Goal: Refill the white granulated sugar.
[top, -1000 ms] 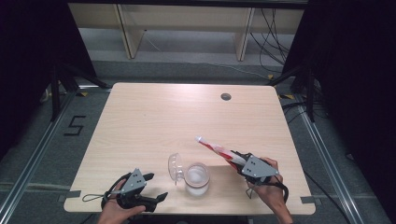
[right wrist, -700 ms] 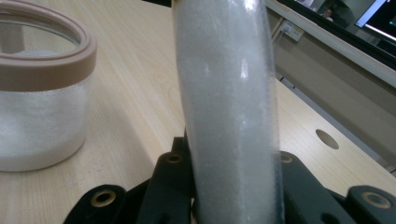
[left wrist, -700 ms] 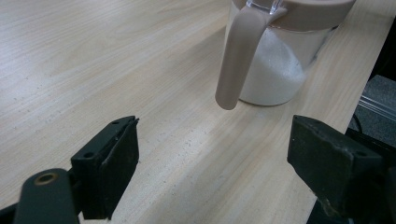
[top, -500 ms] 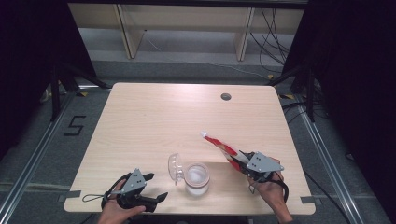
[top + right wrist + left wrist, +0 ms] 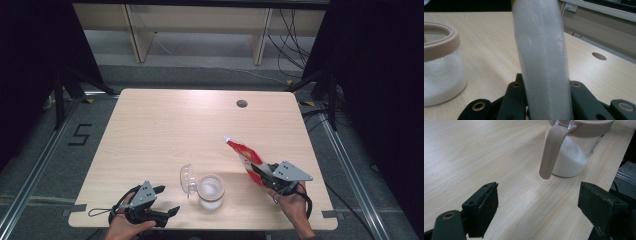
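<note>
A clear jar [image 5: 211, 190] with a pinkish-brown rim holds white powder near the table's front edge; its lid [image 5: 186, 179] stands flipped open on its left side. In the left gripper view the jar [image 5: 571, 152] and its hanging latch [image 5: 551, 147] are just ahead. My left gripper [image 5: 162, 200] rests open on the table left of the jar, nothing between its fingers [image 5: 482, 212]. My right gripper [image 5: 260, 175] is shut on a red-and-white pouch [image 5: 245, 156], held right of the jar and pointing up and away. The pouch [image 5: 541, 57] rises pale between the jaws in the right gripper view, with the jar [image 5: 441, 62] at its left.
The light wooden table [image 5: 165, 130] has a round cable hole [image 5: 242, 103] at the far right. Shelving [image 5: 200, 25] stands beyond the table's far edge. A hand [image 5: 295, 207] holds each gripper at the front edge.
My right gripper has carried the pouch rightward and slightly back, away from the jar. The left gripper and the jar have stayed put.
</note>
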The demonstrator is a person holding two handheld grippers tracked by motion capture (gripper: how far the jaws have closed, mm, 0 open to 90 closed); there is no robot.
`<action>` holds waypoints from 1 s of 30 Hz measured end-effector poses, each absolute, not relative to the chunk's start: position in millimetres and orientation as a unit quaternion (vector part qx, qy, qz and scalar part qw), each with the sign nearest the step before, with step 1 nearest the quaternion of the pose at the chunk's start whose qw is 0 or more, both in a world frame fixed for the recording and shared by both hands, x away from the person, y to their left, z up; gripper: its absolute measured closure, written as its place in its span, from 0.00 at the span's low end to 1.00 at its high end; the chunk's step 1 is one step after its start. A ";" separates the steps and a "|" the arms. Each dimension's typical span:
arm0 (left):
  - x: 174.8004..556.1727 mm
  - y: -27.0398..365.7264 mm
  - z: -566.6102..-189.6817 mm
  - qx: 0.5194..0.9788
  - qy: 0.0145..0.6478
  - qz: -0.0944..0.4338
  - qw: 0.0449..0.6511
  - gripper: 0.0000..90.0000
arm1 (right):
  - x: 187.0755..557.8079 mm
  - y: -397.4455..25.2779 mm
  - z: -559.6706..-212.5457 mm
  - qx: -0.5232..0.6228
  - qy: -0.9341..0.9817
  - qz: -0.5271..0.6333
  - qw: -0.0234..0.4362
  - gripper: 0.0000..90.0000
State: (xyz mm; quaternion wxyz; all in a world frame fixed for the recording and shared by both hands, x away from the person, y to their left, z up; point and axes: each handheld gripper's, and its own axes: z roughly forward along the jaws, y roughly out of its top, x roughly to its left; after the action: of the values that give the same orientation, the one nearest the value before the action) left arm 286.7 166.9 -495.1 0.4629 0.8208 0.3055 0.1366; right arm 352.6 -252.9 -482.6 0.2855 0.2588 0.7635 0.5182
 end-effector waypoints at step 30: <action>287.8 166.7 -497.2 0.815 0.314 0.140 0.466 0.18 | 332.2 -281.4 -482.7 0.353 0.743 0.510 0.254 0.83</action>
State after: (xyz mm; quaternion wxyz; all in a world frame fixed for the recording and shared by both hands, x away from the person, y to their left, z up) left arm 287.8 166.7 -497.2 0.4665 0.8151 0.3137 0.1401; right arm 332.2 -281.4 -482.7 0.2539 0.3527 0.7426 0.5097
